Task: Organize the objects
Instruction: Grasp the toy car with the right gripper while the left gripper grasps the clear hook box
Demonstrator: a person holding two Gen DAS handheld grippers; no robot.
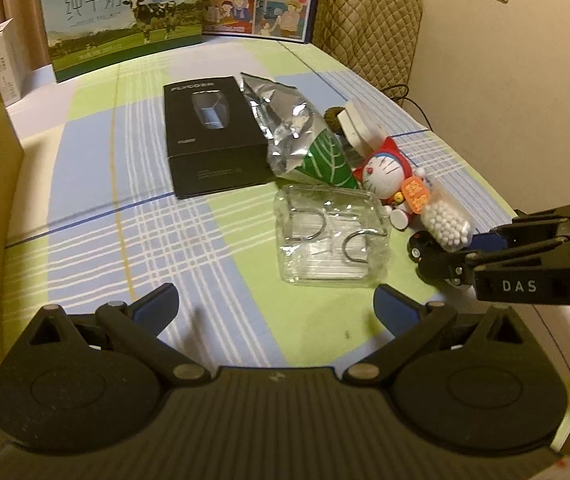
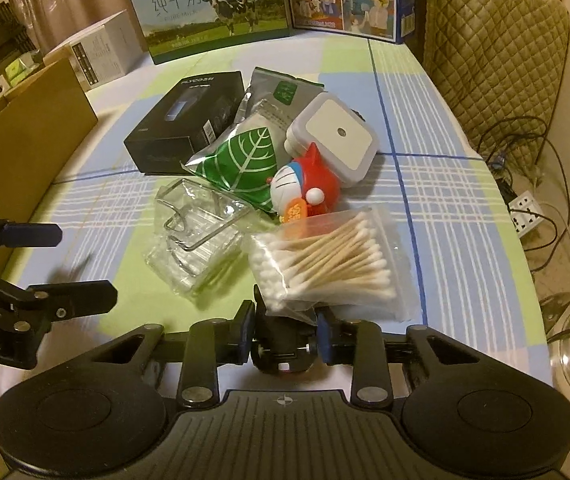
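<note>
The right tool (image 2: pixel 283 338) gripped the light, slippery cotton swab bag (image 2: pixel 327 262) by its soft near edge at the desk's (image 2: pixel 465 216) right edge, while the left tool (image 1: pixel 276 307) stood wide.

We saw a green, blue and white checked tablecloth (image 1: pixel 125 184), a black box (image 1: pixel 213 136), a red-and-white figurine (image 2: pixel 305 190), and a green leaf-patterned pouch (image 2: pixel 241 162).

Each camera sits on its own gripper, close above the table (image 1: pixel 85 184), and looks forward and downward. Both views share the black box (image 1: pixel 215 136) (image 2: pixel 187 120) and the toy (image 1: pixel 385 176) (image 2: pixel 305 192).
</note>
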